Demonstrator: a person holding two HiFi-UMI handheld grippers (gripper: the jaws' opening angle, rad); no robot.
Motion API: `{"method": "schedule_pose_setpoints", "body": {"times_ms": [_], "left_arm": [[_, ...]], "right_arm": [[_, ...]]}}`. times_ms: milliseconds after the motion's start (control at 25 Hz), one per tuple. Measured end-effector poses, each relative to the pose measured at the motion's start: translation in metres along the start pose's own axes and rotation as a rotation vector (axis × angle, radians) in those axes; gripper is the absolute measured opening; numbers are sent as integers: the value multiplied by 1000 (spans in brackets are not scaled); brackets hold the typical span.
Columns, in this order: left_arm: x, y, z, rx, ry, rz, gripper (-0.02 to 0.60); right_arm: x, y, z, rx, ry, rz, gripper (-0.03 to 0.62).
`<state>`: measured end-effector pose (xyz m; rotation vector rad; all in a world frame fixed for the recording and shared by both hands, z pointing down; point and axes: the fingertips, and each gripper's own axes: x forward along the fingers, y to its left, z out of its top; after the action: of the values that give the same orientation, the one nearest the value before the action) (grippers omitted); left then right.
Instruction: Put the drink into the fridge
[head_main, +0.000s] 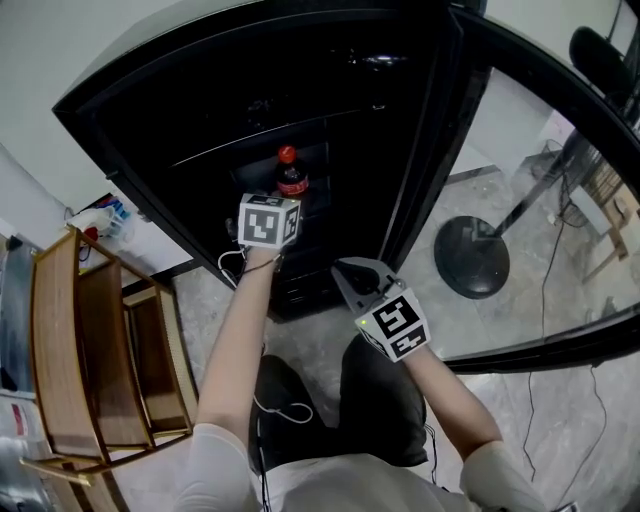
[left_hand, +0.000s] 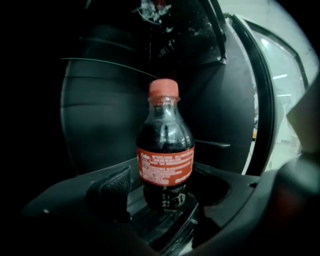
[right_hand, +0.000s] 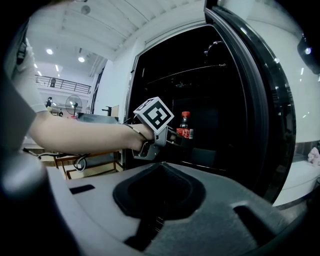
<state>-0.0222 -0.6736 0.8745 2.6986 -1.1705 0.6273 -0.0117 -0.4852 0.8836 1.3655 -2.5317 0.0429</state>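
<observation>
Head view: the bottle (head_main: 289, 176) stands upright inside the open fridge (head_main: 180, 120). The left gripper (head_main: 287, 203) is just at it, and the right gripper (head_main: 348, 272) is lower, outside. Left gripper view: the jaws are spread wide with the bottle between them, and the pad (left_hand: 111, 187) is just off it. Right gripper view: the jaws look closed together and hold nothing.

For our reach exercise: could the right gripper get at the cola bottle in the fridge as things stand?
Probably not cleanly. The fridge door stands open, but the left gripper has its open tongs on either side of the cola bottle, and the right gripper hangs back outside.
</observation>
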Motion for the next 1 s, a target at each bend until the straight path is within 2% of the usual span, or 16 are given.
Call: {"method": "schedule_pose_setpoints", "body": {"times_ms": [440,720,880,1000], "left_arm": [[-34,-2,-1,9,-43,3,344],[-65,-16,-1,26,-103,-17,342],[-85,-31,-7,22,-142,-61,310],[-102,-37,-13,20,-177,-70,259]], "right_arm": [[-4,4,14,-21,-7,-13,2],[-7,-1,23,-2,-39,-52,1],[-9,1,23,0,-50,-68,1],[-7,1,23,18,-74,-84,1]]}}
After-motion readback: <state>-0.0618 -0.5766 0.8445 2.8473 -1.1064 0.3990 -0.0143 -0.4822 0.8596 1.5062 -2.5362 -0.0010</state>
